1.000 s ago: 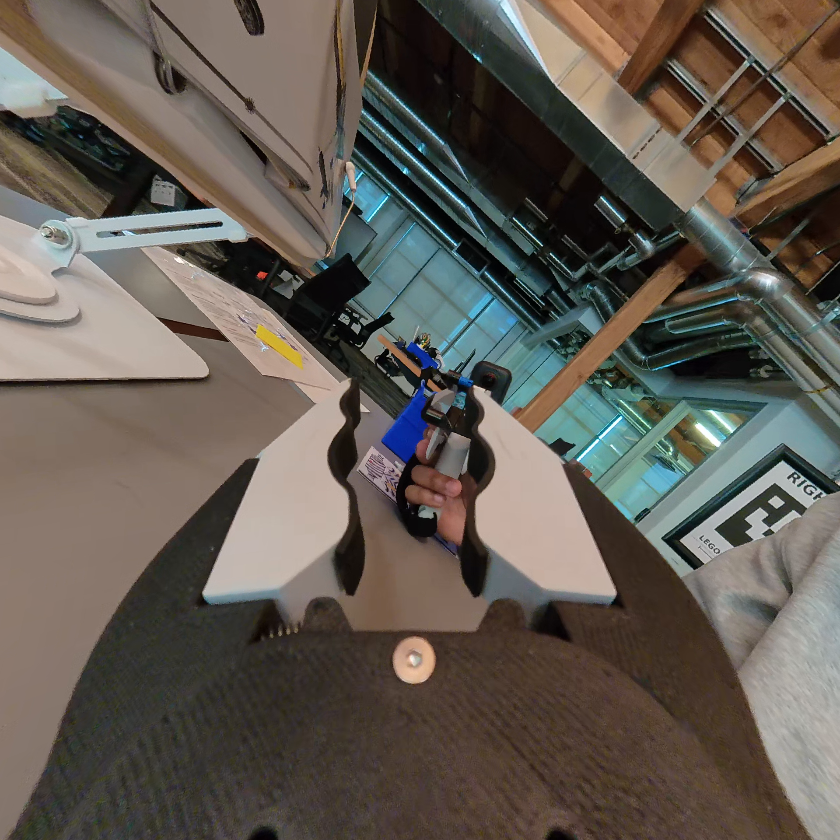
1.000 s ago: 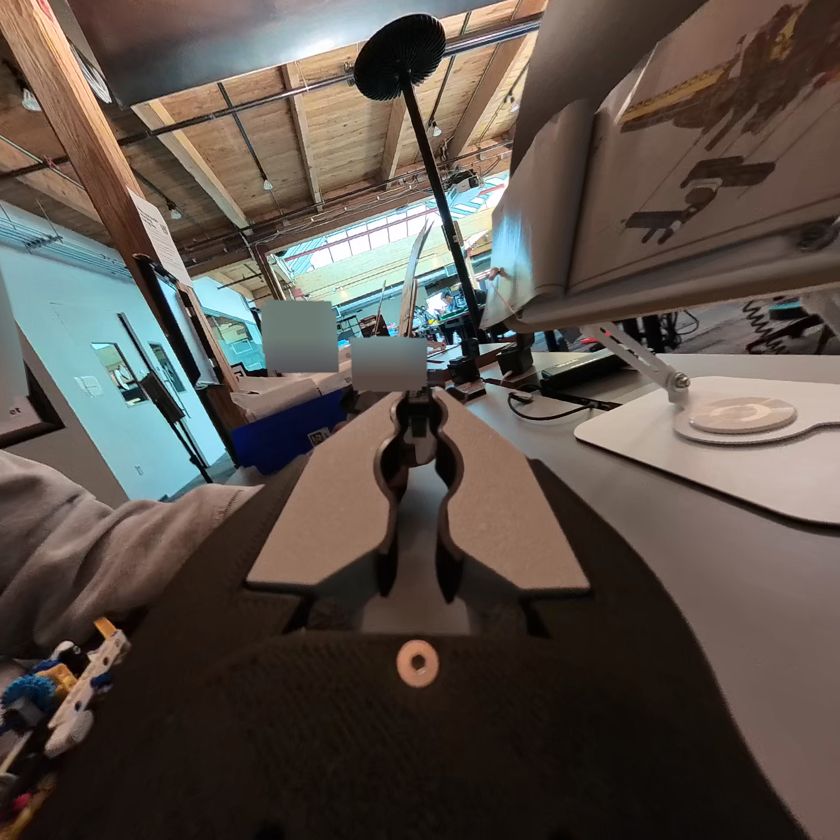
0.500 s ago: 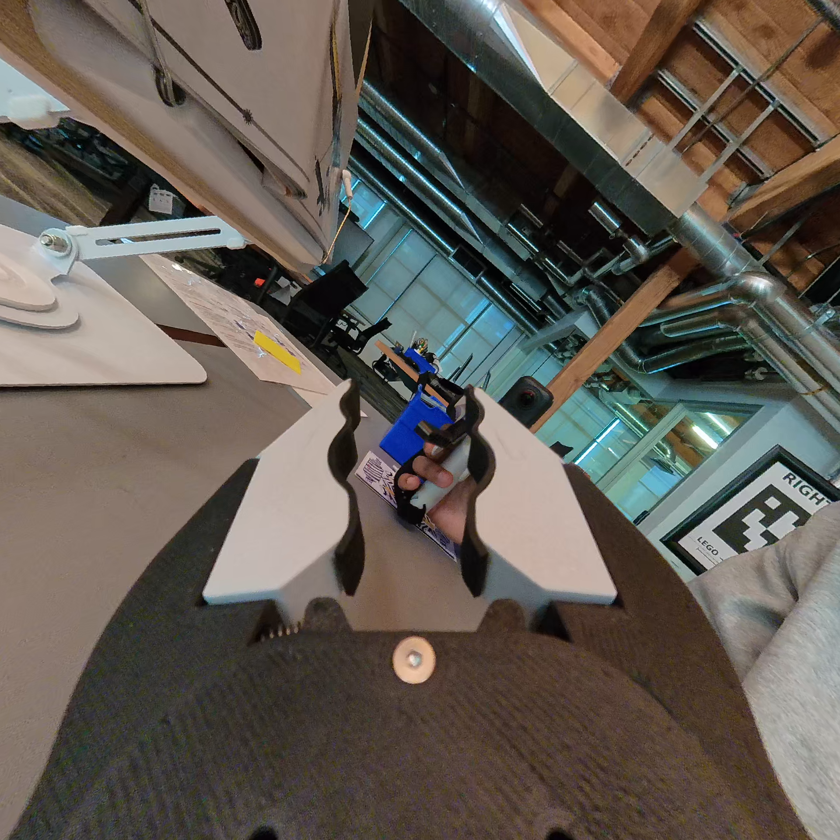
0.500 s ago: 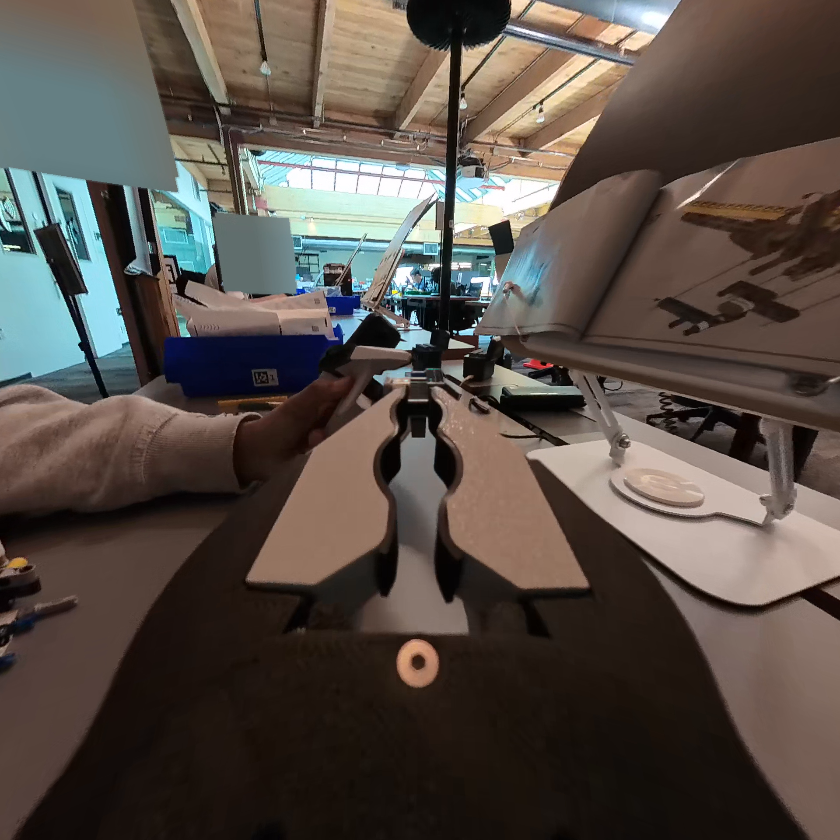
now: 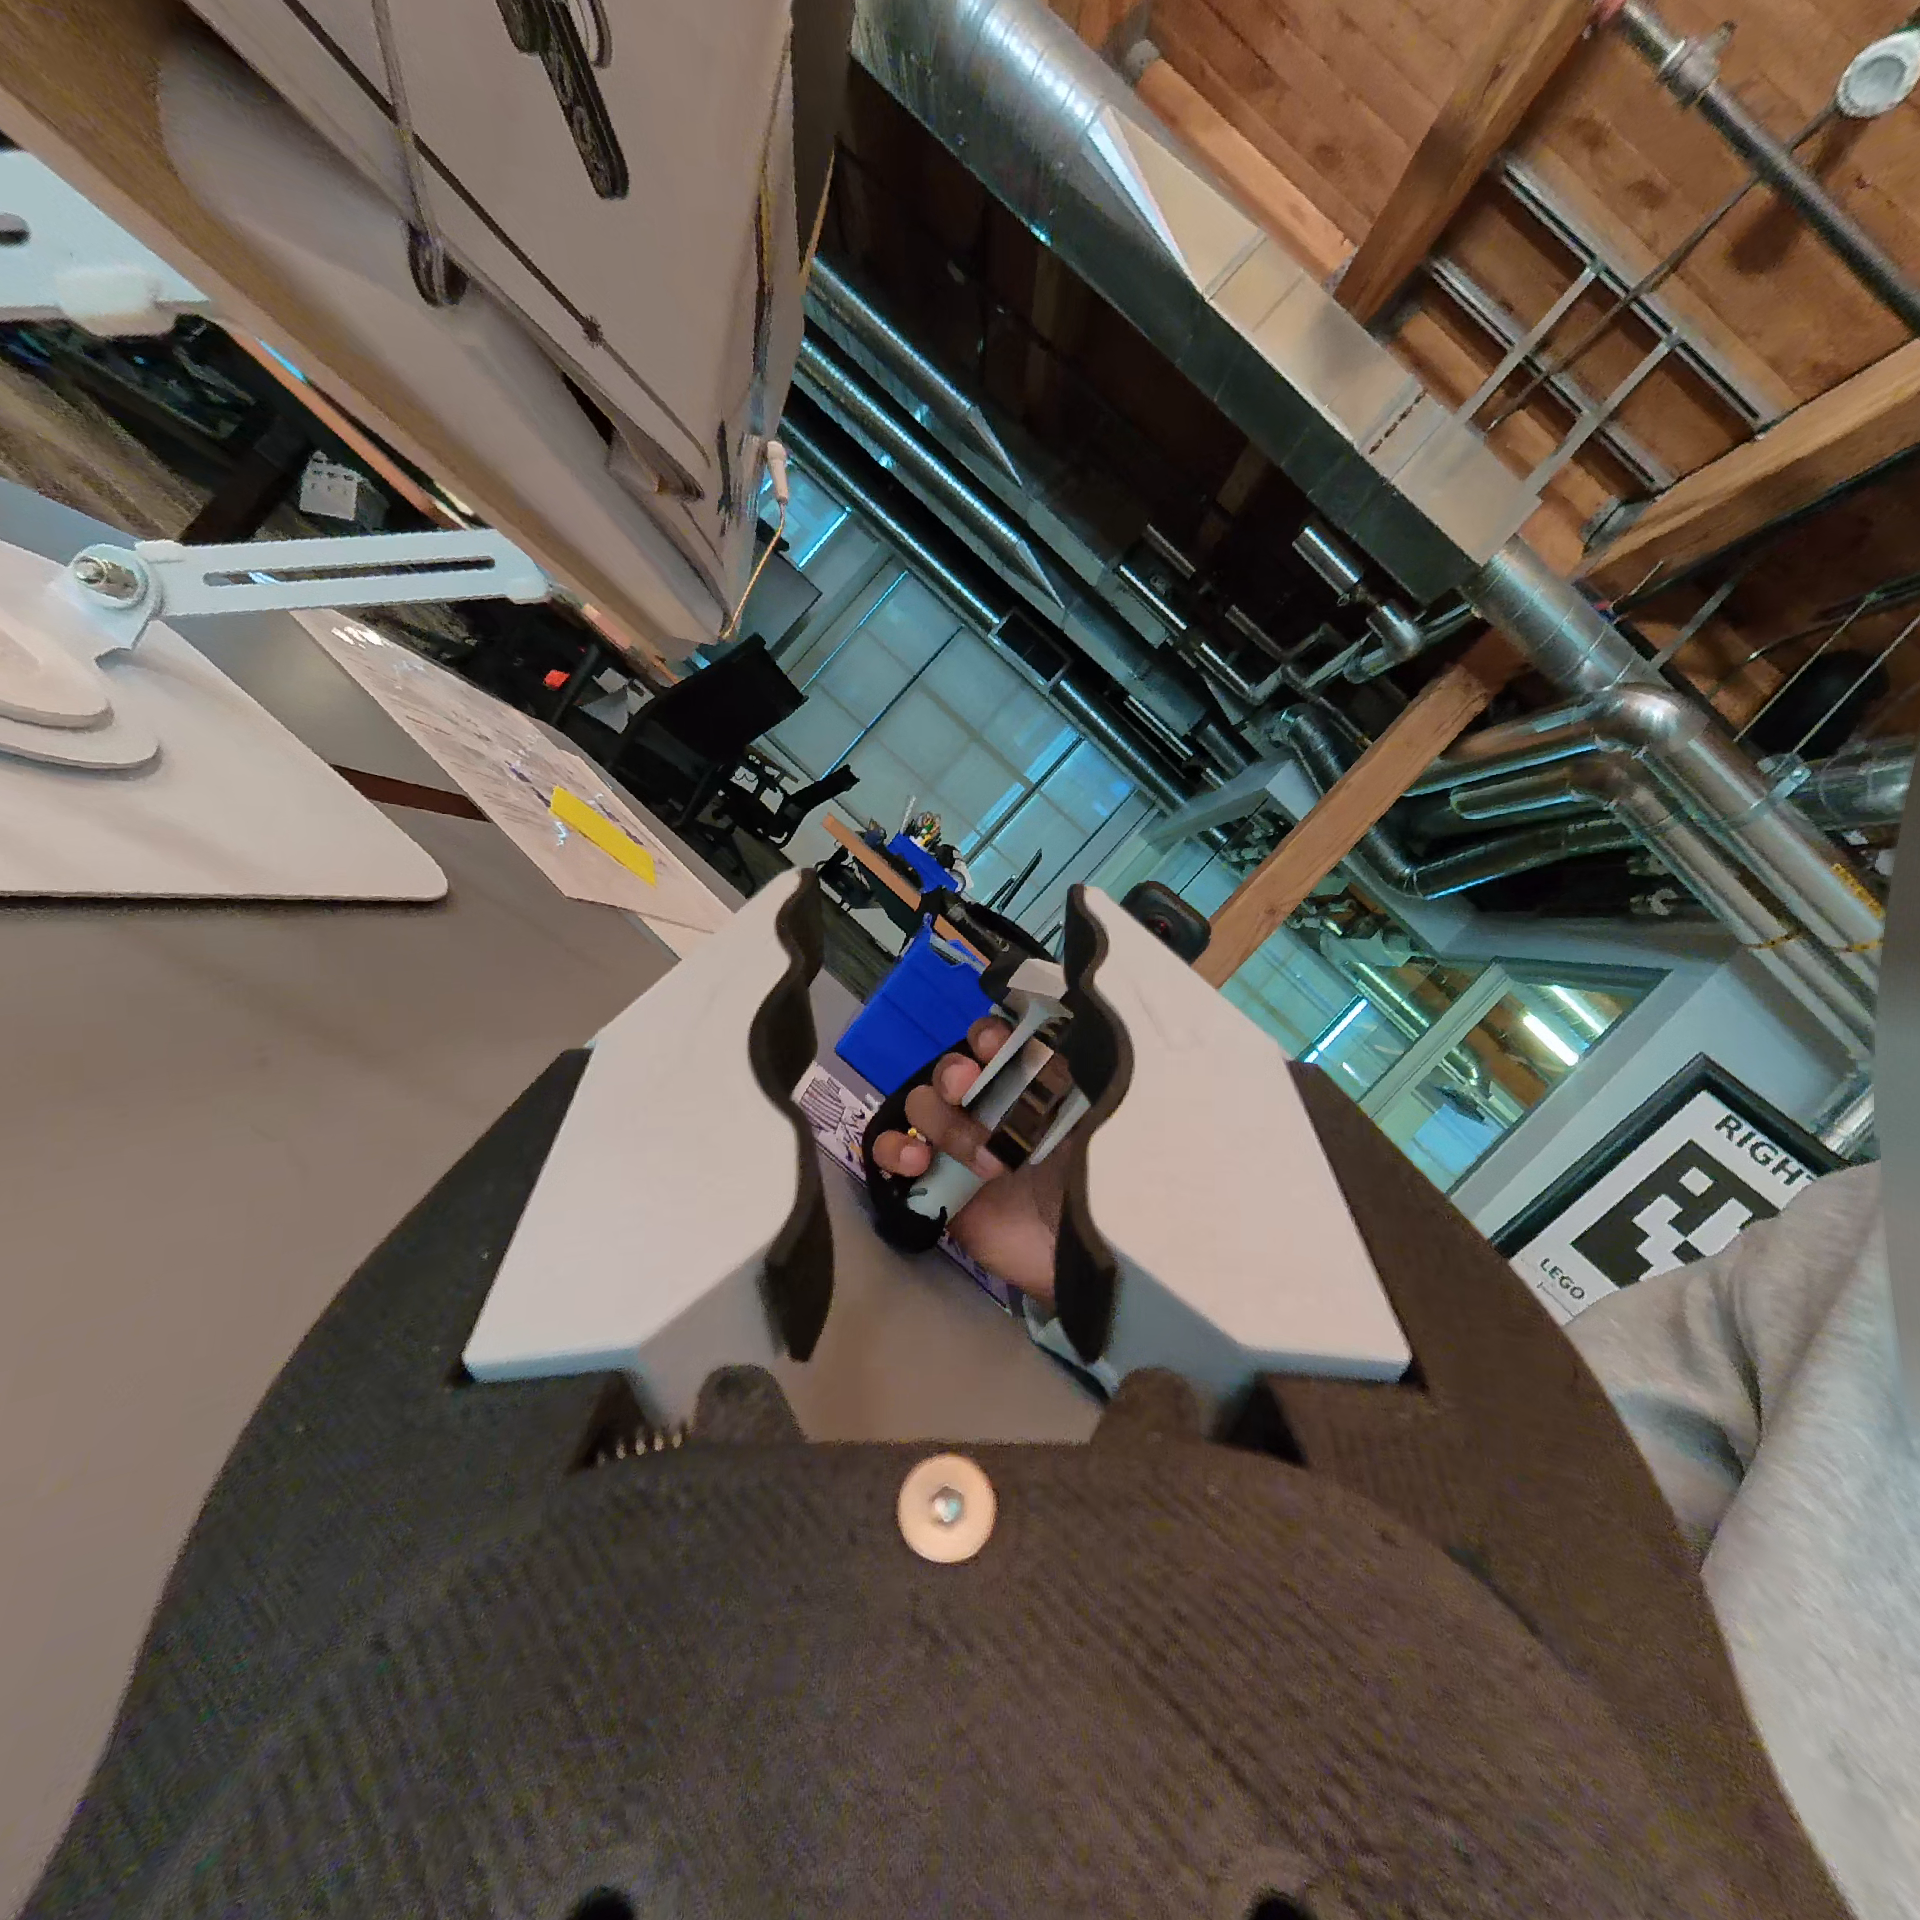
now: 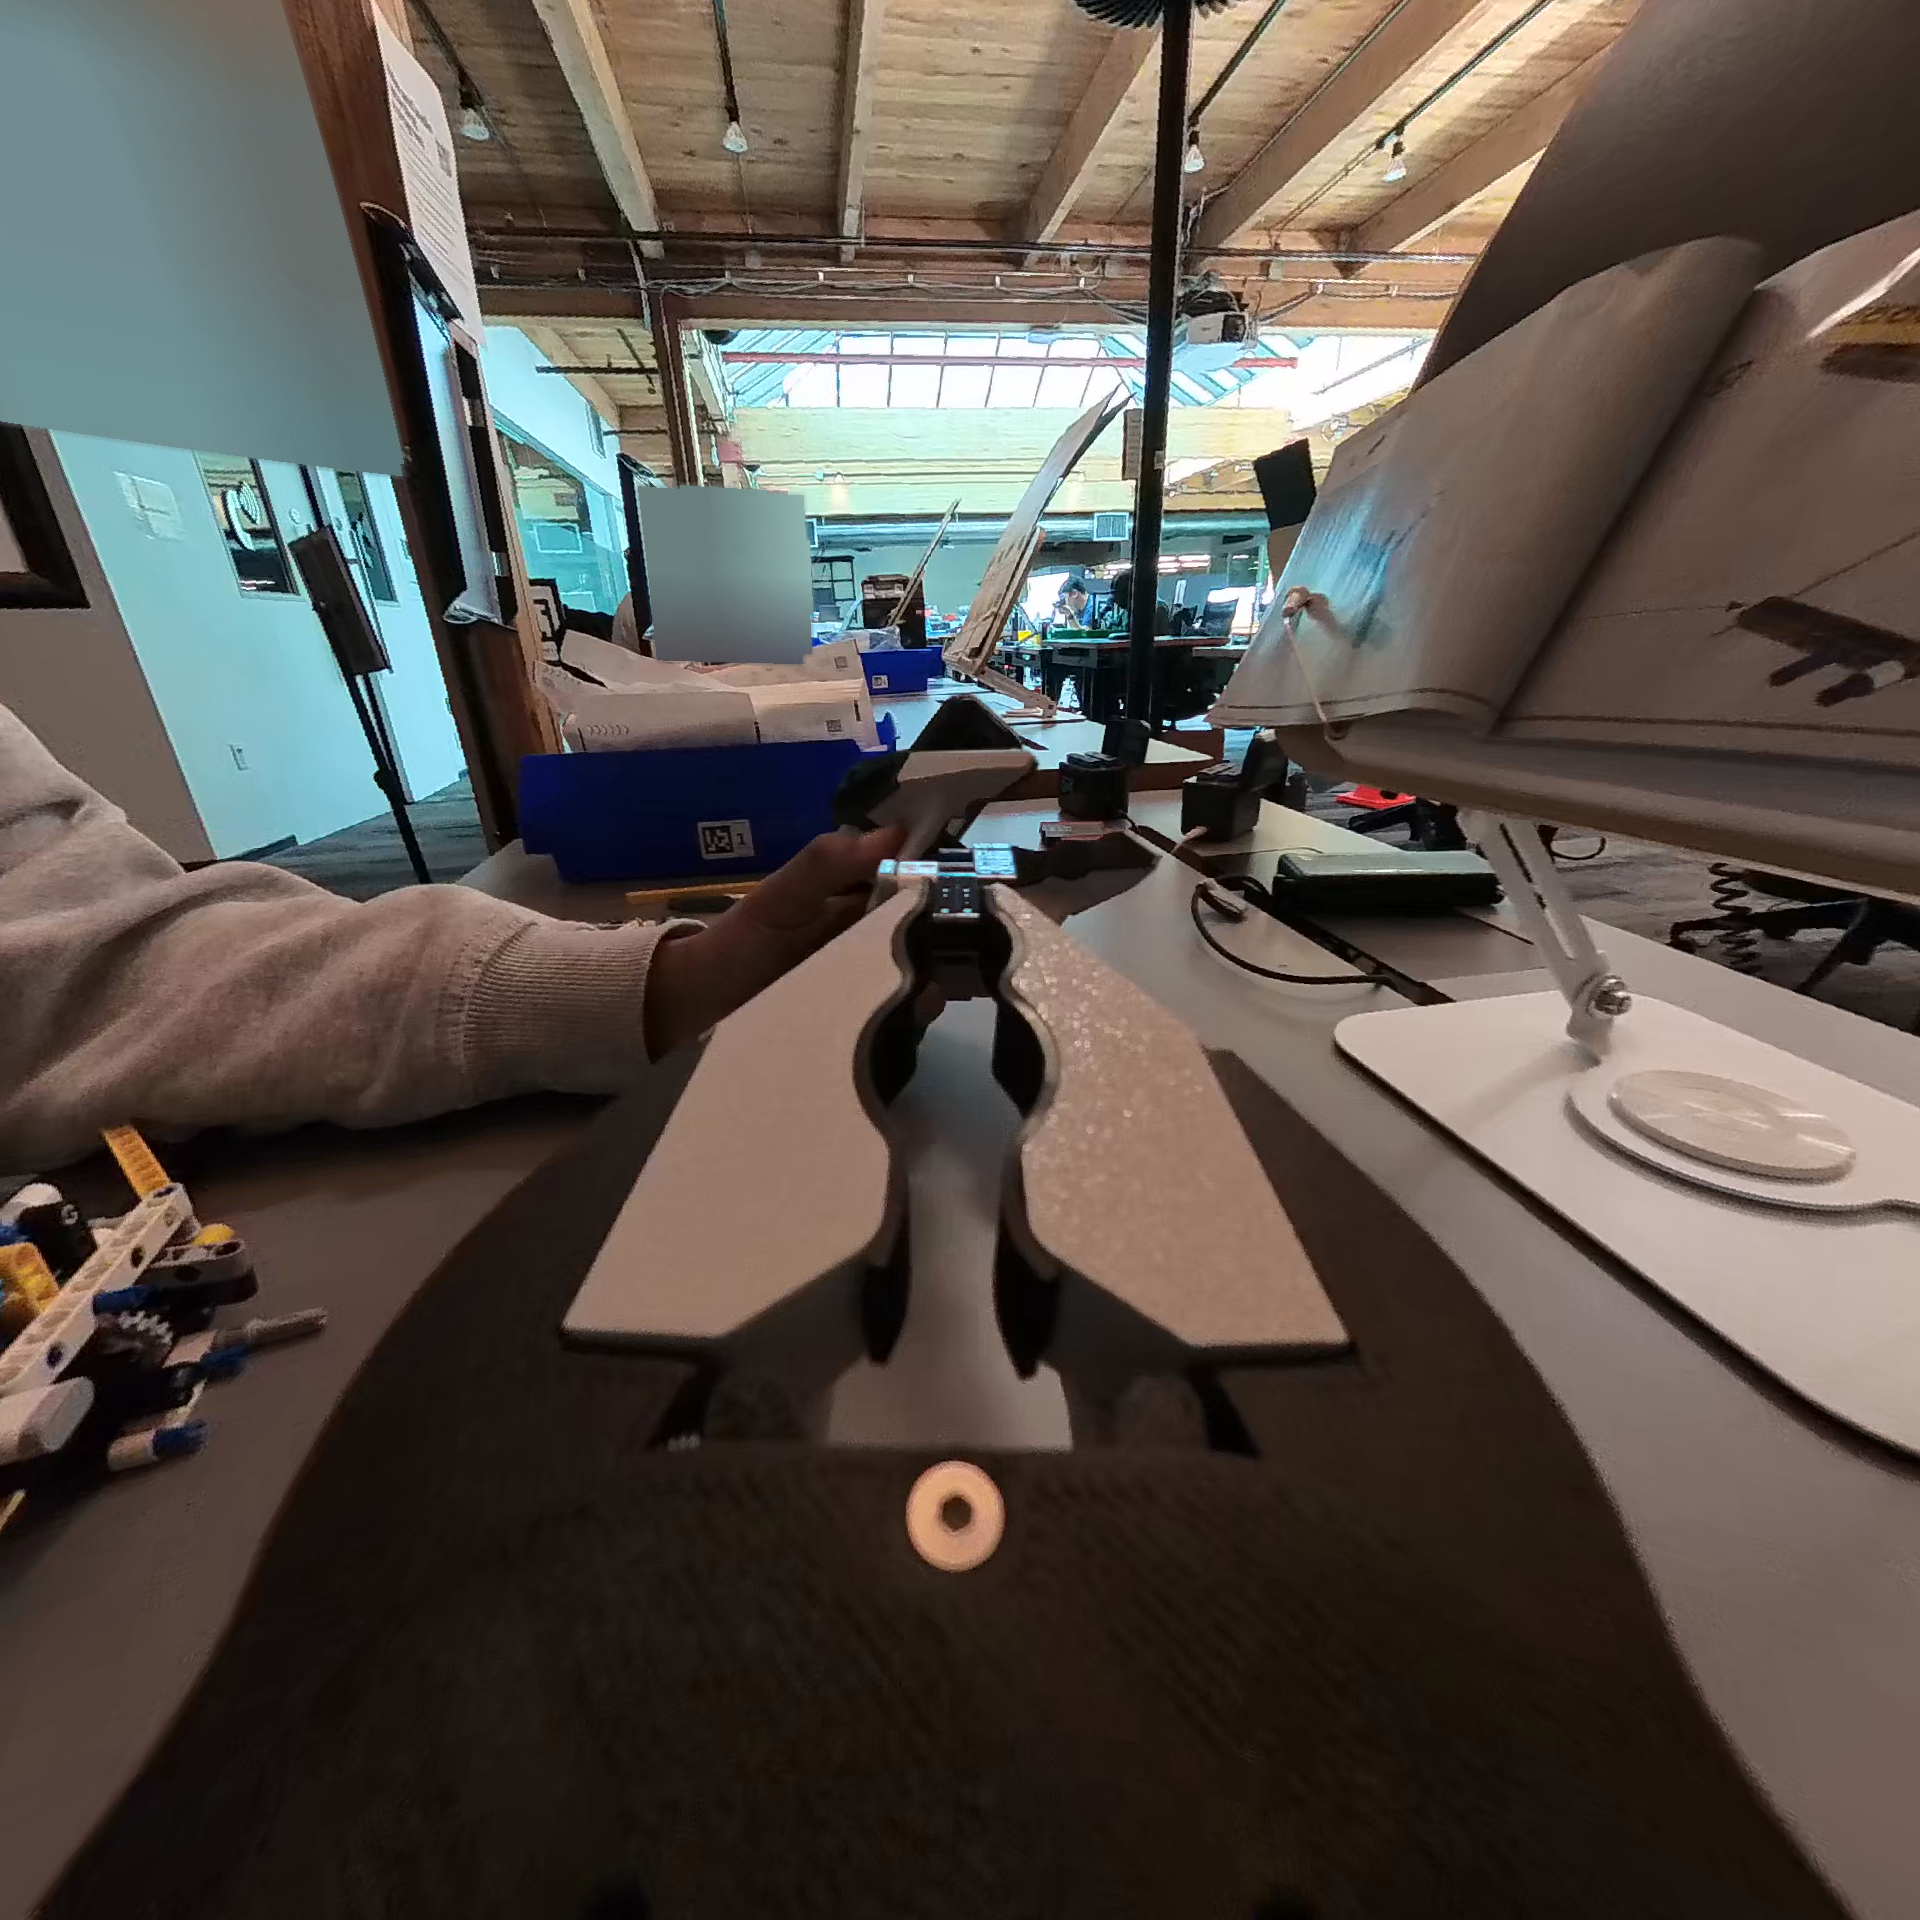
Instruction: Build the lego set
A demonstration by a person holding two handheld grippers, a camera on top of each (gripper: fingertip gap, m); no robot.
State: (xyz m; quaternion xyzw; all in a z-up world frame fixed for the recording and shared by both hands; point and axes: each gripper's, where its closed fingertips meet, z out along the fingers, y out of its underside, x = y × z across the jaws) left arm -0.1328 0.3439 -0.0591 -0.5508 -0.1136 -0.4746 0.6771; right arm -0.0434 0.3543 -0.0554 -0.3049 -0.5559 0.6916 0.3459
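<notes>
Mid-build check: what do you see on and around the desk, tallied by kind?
Grippers: 2 (left gripper open, right gripper shut on the small dark piece)
Small dark piece: 1
Heap of lego parts: 1
Book stand: 1
Open booklet: 1
Blue bins: 2 (near, farther back)
Total: 8

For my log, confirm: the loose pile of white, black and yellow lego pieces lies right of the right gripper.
Wrong: the right wrist view shows the loose pile of white, black and yellow lego pieces left of the right gripper.
</notes>
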